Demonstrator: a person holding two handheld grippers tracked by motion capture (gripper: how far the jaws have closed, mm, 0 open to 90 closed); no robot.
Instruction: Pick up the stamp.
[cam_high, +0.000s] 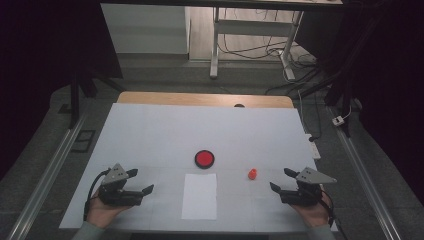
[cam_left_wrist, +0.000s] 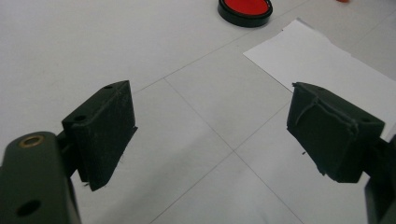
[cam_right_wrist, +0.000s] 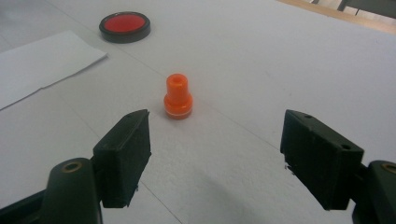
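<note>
A small orange stamp (cam_high: 253, 173) (cam_right_wrist: 178, 96) stands upright on the white table cover, right of centre. A round red ink pad in a black case (cam_high: 204, 158) (cam_left_wrist: 244, 9) (cam_right_wrist: 125, 25) lies at the middle of the table. A white sheet of paper (cam_high: 200, 196) (cam_left_wrist: 317, 60) (cam_right_wrist: 42, 63) lies just in front of the pad. My left gripper (cam_high: 141, 182) (cam_left_wrist: 212, 135) rests at the front left, open, with nothing between its jaws. My right gripper (cam_high: 282, 180) (cam_right_wrist: 215, 156) rests at the front right, open and empty, a short way from the stamp.
The white cover (cam_high: 165, 130) spreads over a wooden table whose far edge (cam_high: 205, 99) shows. Metal rails (cam_high: 45, 175) run along both sides on the floor. A white desk frame (cam_high: 216, 45) and cables stand beyond the table.
</note>
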